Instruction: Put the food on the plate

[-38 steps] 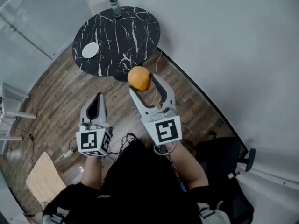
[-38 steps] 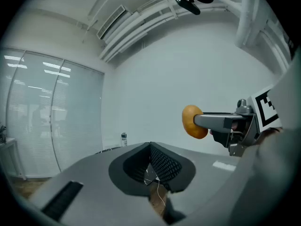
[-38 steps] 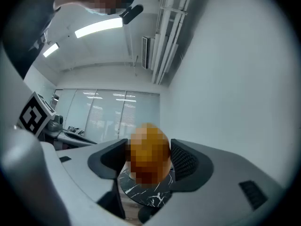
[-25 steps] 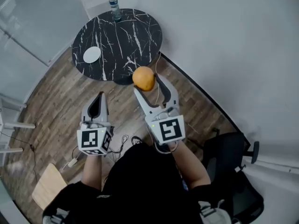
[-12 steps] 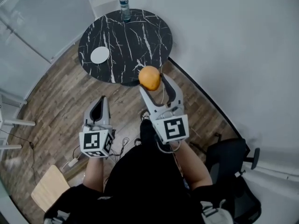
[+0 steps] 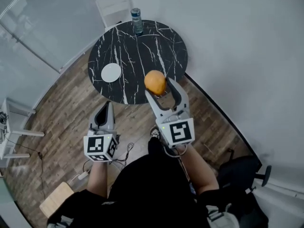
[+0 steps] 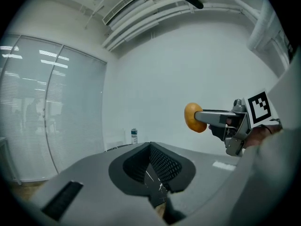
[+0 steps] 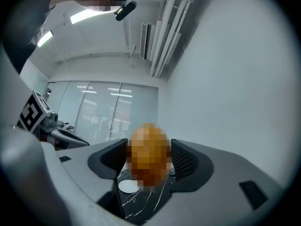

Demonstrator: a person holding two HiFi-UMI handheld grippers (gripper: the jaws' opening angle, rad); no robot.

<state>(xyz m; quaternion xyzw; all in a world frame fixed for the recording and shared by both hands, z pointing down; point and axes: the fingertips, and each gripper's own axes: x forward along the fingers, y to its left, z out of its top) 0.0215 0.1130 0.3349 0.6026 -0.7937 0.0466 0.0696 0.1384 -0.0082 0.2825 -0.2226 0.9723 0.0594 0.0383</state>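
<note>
Surface (image 6: 142, 46): round, black marble top with white veining, set in a corner of the room. White wall (image 6: 237, 42) runs along its right side, glass partition (image 6: 42, 18) along its left.

On it: small white plate (image 6: 111, 72) toward the left edge, bare. Water bottle (image 6: 137, 14) upright at the far rim. The two are well apart.

Floor (image 6: 61, 113): wood planks. Cables (image 6: 126, 151) lie loose near the person's feet. A black office chair (image 6: 242, 172) stands by the wall at right, and a pale wooden board (image 6: 54, 198) lies lower left.

Right tongs (image 6: 159, 85): jaws clamped on a round orange-coloured food (image 6: 154, 81), one pad on each side. It is held in the air, and from the head view it overlaps the near rim of the surface, to the right of the plate and apart from it.

Left tongs (image 6: 106, 106): jaws closed together, pads meeting, nothing between them. Held lower and left, over the floor, short of the surface.
</note>
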